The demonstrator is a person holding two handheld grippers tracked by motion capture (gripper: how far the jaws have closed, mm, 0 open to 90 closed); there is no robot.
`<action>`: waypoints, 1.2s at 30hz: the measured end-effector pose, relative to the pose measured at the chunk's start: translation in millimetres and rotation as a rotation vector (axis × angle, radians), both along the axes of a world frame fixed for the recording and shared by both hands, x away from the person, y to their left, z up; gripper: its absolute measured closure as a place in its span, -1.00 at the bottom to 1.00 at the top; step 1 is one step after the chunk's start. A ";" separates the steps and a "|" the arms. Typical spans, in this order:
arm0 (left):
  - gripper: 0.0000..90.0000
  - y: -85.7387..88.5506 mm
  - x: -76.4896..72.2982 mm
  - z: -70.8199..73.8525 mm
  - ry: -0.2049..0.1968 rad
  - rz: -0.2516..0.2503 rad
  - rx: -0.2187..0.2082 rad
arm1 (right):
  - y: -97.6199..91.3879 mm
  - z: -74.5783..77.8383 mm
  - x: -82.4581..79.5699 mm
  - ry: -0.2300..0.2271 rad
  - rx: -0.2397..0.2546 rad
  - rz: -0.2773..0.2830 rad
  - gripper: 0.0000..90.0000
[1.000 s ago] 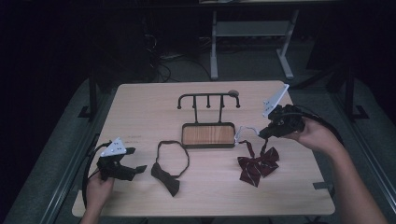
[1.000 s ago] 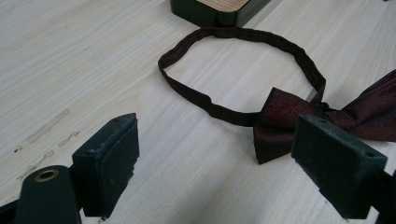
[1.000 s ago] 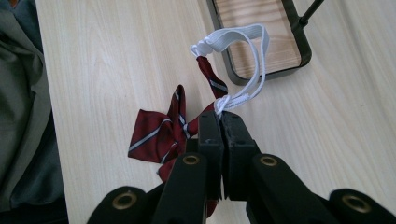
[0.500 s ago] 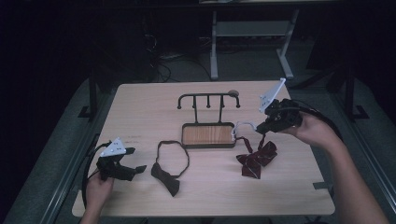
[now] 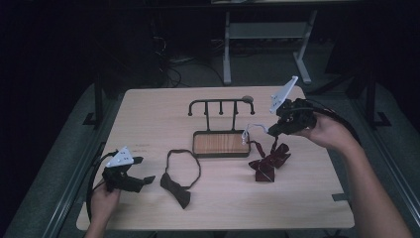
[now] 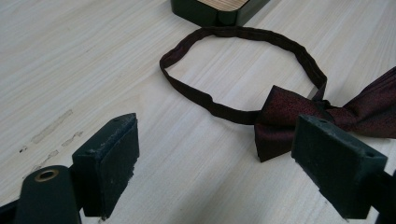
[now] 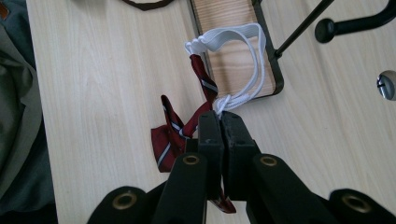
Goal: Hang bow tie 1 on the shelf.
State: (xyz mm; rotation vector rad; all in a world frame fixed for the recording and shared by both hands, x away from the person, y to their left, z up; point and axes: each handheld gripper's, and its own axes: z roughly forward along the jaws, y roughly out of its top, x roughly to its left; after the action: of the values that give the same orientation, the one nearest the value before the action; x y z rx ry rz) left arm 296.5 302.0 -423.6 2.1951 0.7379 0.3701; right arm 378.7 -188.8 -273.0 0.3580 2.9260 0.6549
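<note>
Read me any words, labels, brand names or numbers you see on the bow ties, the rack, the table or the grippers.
None: there is no readable text.
The dark bow tie, the striped bow tie with its white strap, the rack, the table and both the left gripper and the right gripper carry no lettering that shows.

right gripper [image 5: 270,130] higher, striped bow tie [image 5: 269,161] lifted upright, strap [image 5: 249,132] taut
</note>
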 end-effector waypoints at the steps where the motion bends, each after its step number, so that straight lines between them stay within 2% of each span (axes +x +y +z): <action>1: -0.67 -0.1 0.0 0.0 0.000 0.000 0.000 | 1.3 0.9 0.4 -0.002 0.000 0.001 0.94; 6: -0.67 0.3 -0.3 0.0 -0.002 0.004 -0.011 | 4.6 6.1 3.6 -0.006 -0.003 -0.001 0.94; 25: -0.67 0.3 -1.1 0.9 -0.007 0.001 -0.010 | 10.7 22.3 17.0 -0.030 0.004 -0.023 0.94; 30: -0.67 0.5 -1.2 1.2 -0.007 -0.003 -0.006 | 11.5 26.7 21.5 -0.033 0.023 -0.031 0.94; 36: -0.67 0.0 -1.0 0.9 -0.005 -0.005 -0.005 | 13.4 27.7 28.9 -0.034 0.009 -0.044 0.94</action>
State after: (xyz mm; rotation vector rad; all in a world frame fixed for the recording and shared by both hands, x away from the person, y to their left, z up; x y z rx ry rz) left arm 295.5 302.1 -422.6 2.1904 0.7304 0.3707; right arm 407.6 -175.4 -245.3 0.4070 2.8754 0.6614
